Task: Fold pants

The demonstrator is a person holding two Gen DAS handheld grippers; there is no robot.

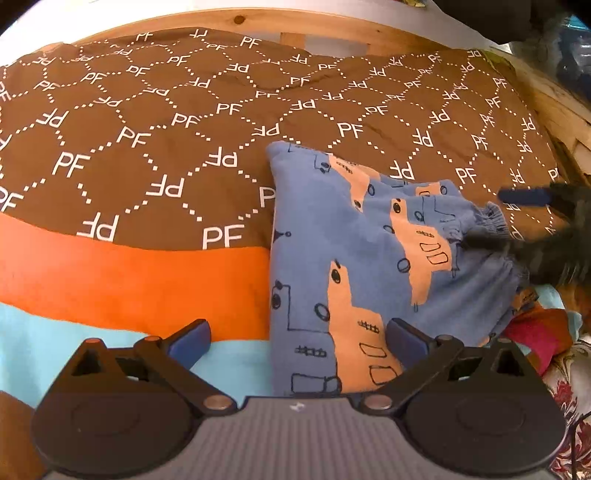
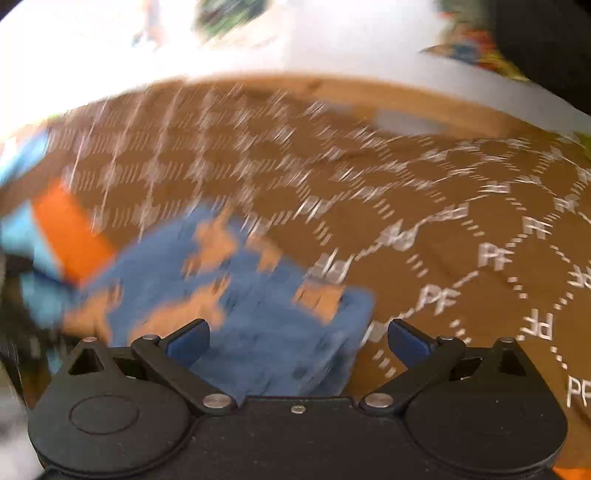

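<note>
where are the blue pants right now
In the left wrist view the blue pants lie folded right of centre on the brown PF-print blanket, between the open left gripper and right gripper.

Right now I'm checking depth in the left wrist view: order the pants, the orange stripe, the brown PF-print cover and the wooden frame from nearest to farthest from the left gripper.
1. pants: between the fingers of the left gripper, toward the right.
2. orange stripe: just ahead, left.
3. brown PF-print cover: beyond the stripe, across the middle.
4. wooden frame: far edge, top.
</note>
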